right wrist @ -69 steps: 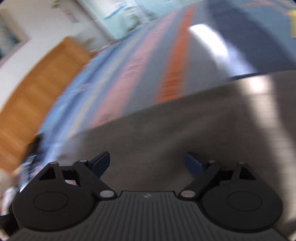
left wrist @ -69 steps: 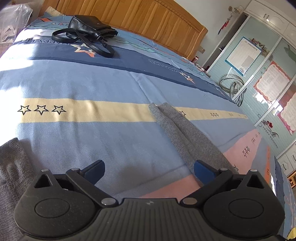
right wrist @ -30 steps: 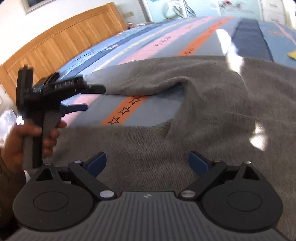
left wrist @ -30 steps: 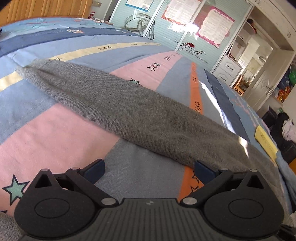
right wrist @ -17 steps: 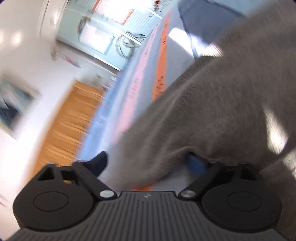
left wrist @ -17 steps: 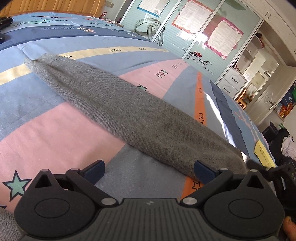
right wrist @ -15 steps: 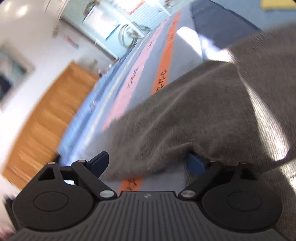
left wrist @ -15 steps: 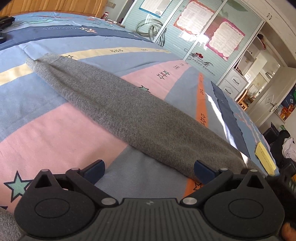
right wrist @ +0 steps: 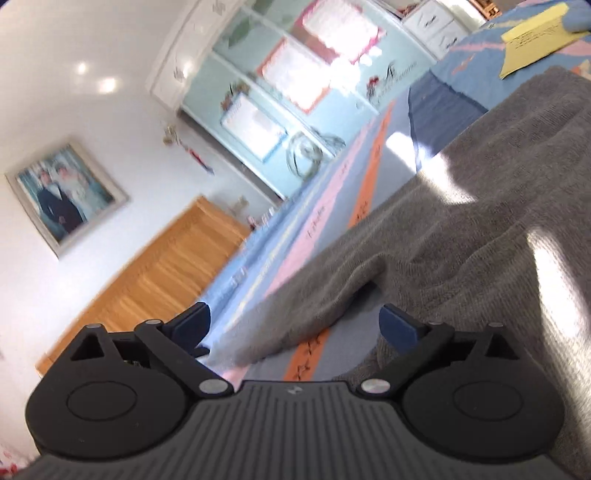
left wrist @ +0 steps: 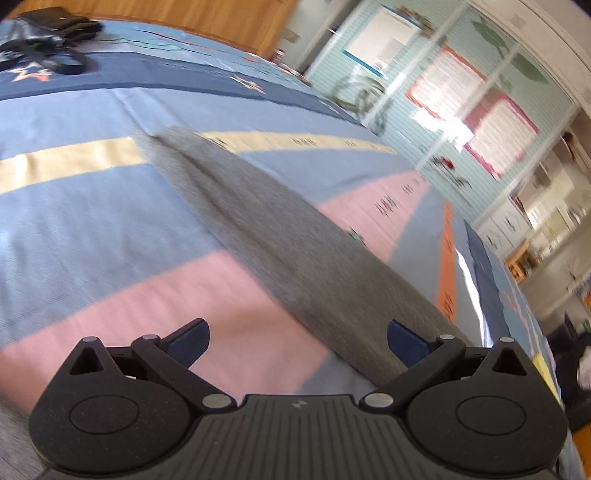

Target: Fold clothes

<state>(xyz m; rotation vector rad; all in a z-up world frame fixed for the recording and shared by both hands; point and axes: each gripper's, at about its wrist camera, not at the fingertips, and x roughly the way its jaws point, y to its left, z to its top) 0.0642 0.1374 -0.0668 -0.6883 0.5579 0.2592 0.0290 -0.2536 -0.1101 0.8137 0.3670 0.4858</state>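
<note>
From my left gripper [left wrist: 297, 341] I see things the other camera misses: a black handbag [left wrist: 44, 33] at the far left by the wooden headboard [left wrist: 177, 14], then the cream stripe and pink band of the striped bedspread [left wrist: 81, 229]. Its jaws stand wide with nothing between them. The grey sweater's sleeve [left wrist: 280, 236] lies flat on the bed, its long axis running from the cuff on the cream stripe down and rightward to beside my right fingertip. My right gripper [right wrist: 295, 325] alone shows a framed photo [right wrist: 64, 192] on the wall, the bunched sweater body [right wrist: 480, 240] filling the right side, and a yellow paper [right wrist: 532, 35] beyond. Its jaws are opening, wide apart, with a sweater fold just ahead between them, ungripped.
</note>
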